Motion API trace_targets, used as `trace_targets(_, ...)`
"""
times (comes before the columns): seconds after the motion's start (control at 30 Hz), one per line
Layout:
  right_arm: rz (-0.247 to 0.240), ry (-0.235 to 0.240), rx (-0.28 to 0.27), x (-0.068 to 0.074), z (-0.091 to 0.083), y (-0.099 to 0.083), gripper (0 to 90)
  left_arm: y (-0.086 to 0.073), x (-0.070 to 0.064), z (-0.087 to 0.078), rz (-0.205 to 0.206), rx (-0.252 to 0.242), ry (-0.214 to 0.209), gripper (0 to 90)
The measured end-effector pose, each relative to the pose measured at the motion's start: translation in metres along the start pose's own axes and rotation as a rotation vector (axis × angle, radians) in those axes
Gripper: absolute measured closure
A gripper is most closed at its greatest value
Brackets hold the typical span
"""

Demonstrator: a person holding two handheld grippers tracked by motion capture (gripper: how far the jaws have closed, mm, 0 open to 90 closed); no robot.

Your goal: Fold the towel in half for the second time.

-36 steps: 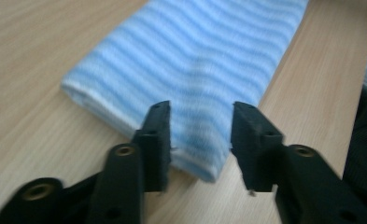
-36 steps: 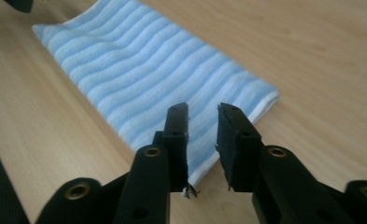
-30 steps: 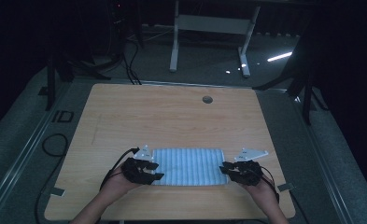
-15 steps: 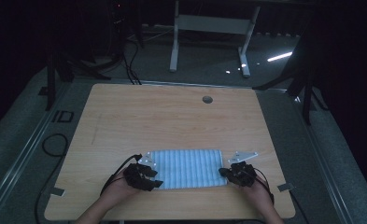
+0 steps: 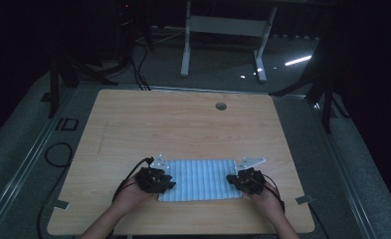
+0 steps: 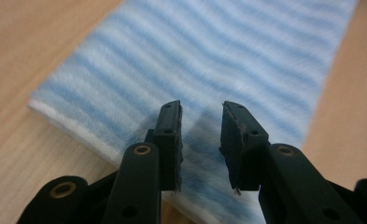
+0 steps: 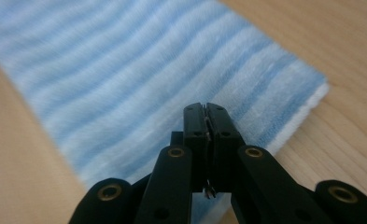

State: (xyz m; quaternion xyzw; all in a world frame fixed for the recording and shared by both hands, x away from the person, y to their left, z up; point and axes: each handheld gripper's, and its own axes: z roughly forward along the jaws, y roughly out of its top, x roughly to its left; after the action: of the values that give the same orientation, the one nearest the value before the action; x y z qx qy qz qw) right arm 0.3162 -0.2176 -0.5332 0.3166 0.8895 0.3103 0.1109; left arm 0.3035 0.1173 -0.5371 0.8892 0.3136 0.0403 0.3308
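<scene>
Item: blue-and-white striped cloth (image 5: 199,179), folded to a flat rectangle, laid on the wooden table (image 5: 183,129) near the person's edge, between the two grippers.
Layers: a white under-layer is seen along the short edge in both gripper views, so the cloth is judged to be doubled at least once.
Left gripper (image 6: 201,140): jaws held apart with a clear gap; poised over the cloth's left end, nothing taken up between them. Whether the tips touch the fabric cannot be told.
Right gripper (image 7: 206,142): jaws brought together, pads meeting; a thin sliver is seen between them low down, but whether cloth is pinched cannot be told. It is placed at the cloth's right end, near a corner.
Work in hand: folding of the cloth, as judged from the placement at both short ends.
Done: the cloth is squared up, edges roughly aligned, lying flat.
Left: a grip at both ends is not yet made on the left side; a further fold, if intended, is not begun.
Change from earlier frames: the cloth is seen narrower front to back and sitting slightly nearer the person; both grippers have been drawn back toward the near edge with it.
Other fixtures: round cable hole (image 5: 221,106) at the table's far side, well apart from the work.
</scene>
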Motion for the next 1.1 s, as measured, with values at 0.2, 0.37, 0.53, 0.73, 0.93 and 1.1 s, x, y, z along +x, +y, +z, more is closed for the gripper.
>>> trace_targets(0.2,0.006,0.006,0.005,-0.005,0.010,0.005,87.8,-0.004,0.013,0.002,-0.033,-0.035,0.000,65.6)
trace_targets(0.37,0.031,0.013,-0.001,-0.014,0.018,0.014,87.7,-0.003,0.024,0.003,-0.047,-0.054,-0.004,65.6)
trace_targets(0.53,0.031,0.010,0.002,-0.018,0.023,0.020,87.8,0.004,0.034,0.004,-0.052,-0.043,0.022,65.6)
trace_targets(0.73,0.047,0.005,-0.003,-0.027,0.032,0.030,87.7,0.010,0.048,0.005,-0.067,-0.030,0.019,65.6)
trace_targets(0.93,0.074,0.002,-0.014,-0.037,0.042,0.042,87.7,0.016,0.064,0.007,-0.088,-0.029,0.028,65.5)
trace_targets(1.1,0.080,-0.001,-0.010,-0.043,0.050,0.053,87.7,0.022,0.077,0.007,-0.096,-0.013,0.045,64.9)
